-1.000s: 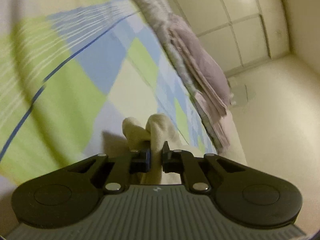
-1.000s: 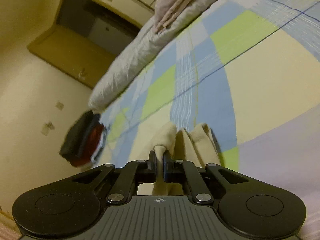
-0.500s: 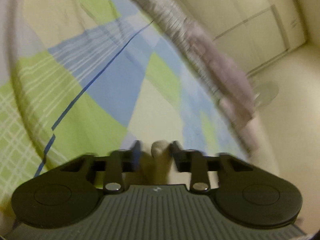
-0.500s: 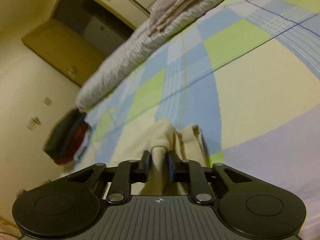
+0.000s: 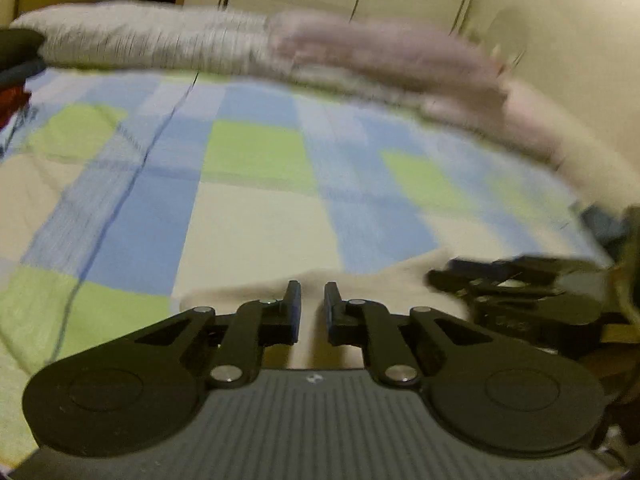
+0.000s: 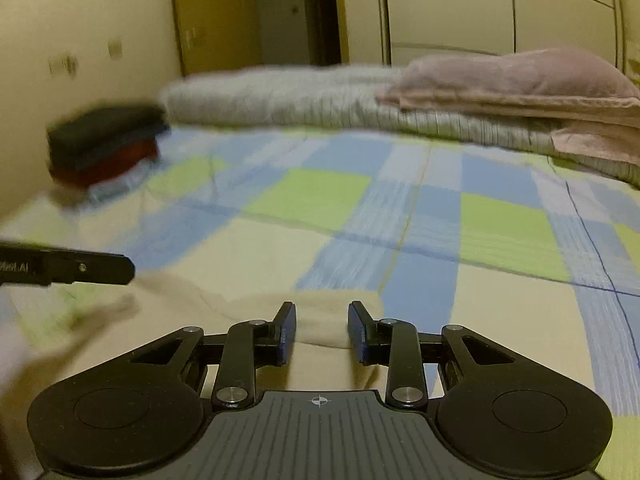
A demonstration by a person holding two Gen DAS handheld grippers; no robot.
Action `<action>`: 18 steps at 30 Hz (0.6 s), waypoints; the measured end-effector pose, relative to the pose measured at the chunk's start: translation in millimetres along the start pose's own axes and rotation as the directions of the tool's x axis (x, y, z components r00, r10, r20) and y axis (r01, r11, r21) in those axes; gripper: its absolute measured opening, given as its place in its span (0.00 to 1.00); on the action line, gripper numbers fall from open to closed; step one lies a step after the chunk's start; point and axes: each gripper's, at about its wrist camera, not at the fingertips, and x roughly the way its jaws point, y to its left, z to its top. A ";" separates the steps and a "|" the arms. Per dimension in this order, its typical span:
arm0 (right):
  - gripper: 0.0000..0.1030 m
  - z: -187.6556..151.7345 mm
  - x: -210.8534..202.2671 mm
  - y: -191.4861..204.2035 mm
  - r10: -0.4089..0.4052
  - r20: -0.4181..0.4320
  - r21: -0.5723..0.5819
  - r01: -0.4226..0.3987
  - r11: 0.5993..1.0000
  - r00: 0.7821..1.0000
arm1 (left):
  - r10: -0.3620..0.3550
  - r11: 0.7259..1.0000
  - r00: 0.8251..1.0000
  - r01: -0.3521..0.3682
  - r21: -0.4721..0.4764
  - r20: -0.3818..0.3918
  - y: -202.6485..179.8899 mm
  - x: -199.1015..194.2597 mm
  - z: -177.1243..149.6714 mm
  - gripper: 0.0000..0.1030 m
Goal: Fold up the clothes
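Cloth first: the cream garment point(image 6: 320, 320) lies flat on the checked bedspread point(image 6: 500, 232), right under and just ahead of both tongs. Right gripper point(image 6: 322, 330) has its jaws opening, with the folded edge of the garment showing in the gap but neither pad pressing on it, so it's let go. Left gripper point(image 5: 312, 308) is nearly together and closing, nothing pinched that I can see, just cream fabric lying below the tips. In the left view the right gripper point(image 5: 516, 292) sits close off to the side, over the same cloth.

My take on doing this bit well: the fold looks freshly dropped, so lift both tongs straight clear without snagging the edge, then check the layers sit square before picking the next corners. Dragging sideways would probably skew it.

Beyond the tips, a grey quilt point(image 6: 288, 100) and pinkish blanket point(image 6: 520, 80) run along the far side of the bed, with a dark clothes stack point(image 6: 104, 140) off left.

Writing: the left gripper's side point(image 6: 64, 268) shows a white label ending in "AI"; the rest is too blurred.
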 end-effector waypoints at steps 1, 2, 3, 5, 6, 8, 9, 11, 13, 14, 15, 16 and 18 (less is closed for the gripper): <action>0.31 -4.4 7.8 -3.8 -0.007 -0.011 0.014 0.007 1.000 1.000 | 0.017 1.000 1.000 -0.017 0.007 0.003 1.5 7.0 -8.4 0.11; 0.31 -8.8 14.8 -8.4 -0.010 -0.018 0.032 0.010 0.999 1.000 | 0.034 0.999 0.999 -0.035 0.014 0.008 3.1 13.8 -16.9 0.11; 0.31 -9.5 16.2 -11.2 -0.004 -0.026 0.055 0.006 0.998 1.000 | 0.036 0.999 0.999 -0.037 0.018 0.031 3.5 13.6 -21.6 0.11; 0.31 -9.9 15.5 -13.5 0.003 -0.030 0.069 -0.001 0.998 1.000 | 0.035 0.999 0.999 -0.036 0.013 0.038 5.3 6.8 -23.2 0.11; 0.31 -10.2 13.9 -13.0 0.002 -0.026 0.056 -0.001 0.998 1.000 | 0.033 0.999 0.999 -0.033 0.003 0.037 6.5 3.1 -23.0 0.11; 0.31 -9.4 3.5 -22.6 -0.014 -0.021 0.118 0.016 0.993 1.000 | 0.054 0.998 0.998 -0.052 -0.036 0.041 17.4 -11.5 -18.0 0.08; 0.31 -8.8 -4.9 -28.4 -0.038 -0.022 0.158 0.040 0.987 0.999 | 0.065 0.997 0.996 -0.063 -0.038 0.058 18.1 -22.7 -18.3 0.08; 0.31 -7.9 -30.4 -33.4 -0.113 -0.009 0.196 0.113 0.974 0.994 | 0.065 0.998 0.993 -0.064 -0.016 0.100 12.0 -51.3 -19.9 0.10; 0.30 -11.9 -64.8 -25.0 -0.167 0.043 0.171 0.158 0.973 0.985 | 0.050 0.999 0.991 -0.050 0.004 0.128 2.6 -77.5 -21.4 0.10; 0.30 -14.7 -81.6 -21.2 -0.144 0.080 0.169 0.129 0.977 0.986 | 0.023 0.999 0.990 -0.026 0.019 0.136 -6.4 -91.5 -27.6 0.10; 0.30 -20.0 -95.0 -14.7 -0.106 0.101 0.167 0.088 0.982 0.989 | -0.007 0.999 0.989 0.001 0.037 0.146 -15.5 -101.7 -34.6 0.10; 0.30 -25.7 -107.8 -7.7 -0.066 0.120 0.165 0.045 0.985 0.991 | -0.033 0.998 0.989 0.026 0.048 0.145 -22.8 -107.3 -41.3 0.10; 0.30 -38.4 -128.0 10.1 -0.004 0.147 0.137 -0.016 0.990 0.989 | -0.063 0.996 0.990 0.055 0.071 0.128 -38.0 -109.0 -54.0 0.10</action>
